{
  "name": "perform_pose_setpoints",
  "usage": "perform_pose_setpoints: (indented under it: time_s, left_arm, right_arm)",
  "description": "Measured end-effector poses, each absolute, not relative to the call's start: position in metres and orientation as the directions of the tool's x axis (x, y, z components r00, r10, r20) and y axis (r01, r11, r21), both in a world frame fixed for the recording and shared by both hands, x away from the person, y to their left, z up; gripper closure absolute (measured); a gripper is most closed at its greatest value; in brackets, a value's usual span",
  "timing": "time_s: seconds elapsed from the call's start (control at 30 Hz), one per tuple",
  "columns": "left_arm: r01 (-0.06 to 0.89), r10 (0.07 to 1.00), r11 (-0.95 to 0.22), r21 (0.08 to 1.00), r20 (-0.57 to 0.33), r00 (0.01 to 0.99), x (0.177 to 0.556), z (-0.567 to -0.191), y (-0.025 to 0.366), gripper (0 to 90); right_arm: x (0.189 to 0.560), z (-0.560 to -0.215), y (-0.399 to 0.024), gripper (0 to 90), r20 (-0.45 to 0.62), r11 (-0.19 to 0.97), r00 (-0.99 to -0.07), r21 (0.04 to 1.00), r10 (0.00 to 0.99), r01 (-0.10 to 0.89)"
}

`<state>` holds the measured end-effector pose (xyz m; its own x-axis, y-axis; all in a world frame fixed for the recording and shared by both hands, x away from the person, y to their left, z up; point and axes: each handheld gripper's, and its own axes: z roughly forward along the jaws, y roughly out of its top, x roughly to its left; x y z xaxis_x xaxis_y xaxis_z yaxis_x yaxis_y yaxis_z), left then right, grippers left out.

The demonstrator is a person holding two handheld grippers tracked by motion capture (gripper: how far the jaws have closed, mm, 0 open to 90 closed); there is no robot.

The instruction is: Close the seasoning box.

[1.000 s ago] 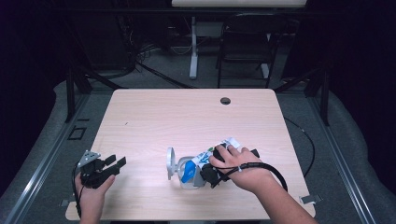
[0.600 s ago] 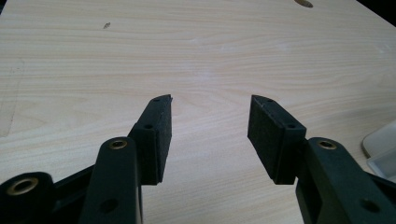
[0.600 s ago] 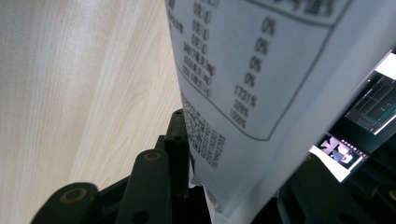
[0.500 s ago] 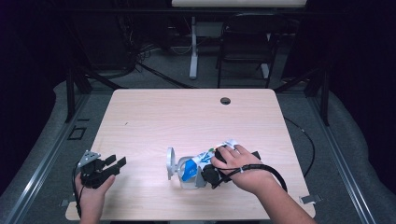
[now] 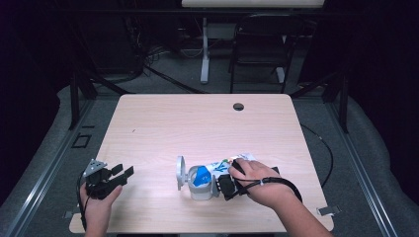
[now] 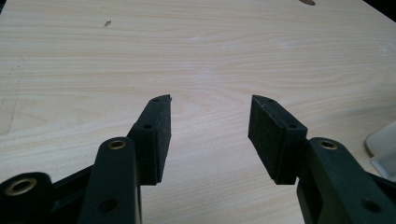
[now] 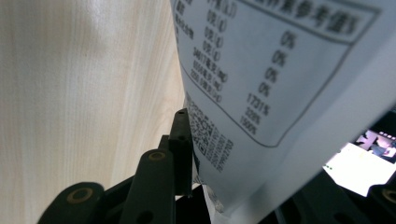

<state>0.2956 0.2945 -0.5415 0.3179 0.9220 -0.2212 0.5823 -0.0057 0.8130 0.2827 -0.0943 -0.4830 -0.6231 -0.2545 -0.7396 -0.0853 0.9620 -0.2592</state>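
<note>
The pouch [image 5: 225, 170] lies near the table's [image 5: 207, 123] front edge, long axis left-right, between the right gripper's [image 5: 217, 183] jaws — they have just been closing on it — while the left gripper [image 5: 116, 175], open and empty, sits well apart.

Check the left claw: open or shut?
Open. In its own view the left claw shows both pads wide apart with nothing but bare table between them; nothing held.

My left gripper [image 5: 121, 174] rests with jaws apart; my right gripper [image 5: 220, 183], jaws just closing, points left.
</note>
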Motion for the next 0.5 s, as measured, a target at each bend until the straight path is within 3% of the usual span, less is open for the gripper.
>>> perform_pose_setpoints:
  time_s: [0.5]
  left_arm:
    - [0.584,0.923,-0.007,0.811,-0.220,0.316,0.2959,-0.5425,0.2943,49.4]
  right_arm:
    - [0.2793,-0.4911,-0.0994,78.3,-0.758,0.975,-0.616,-0.205,-0.215,-0.088]
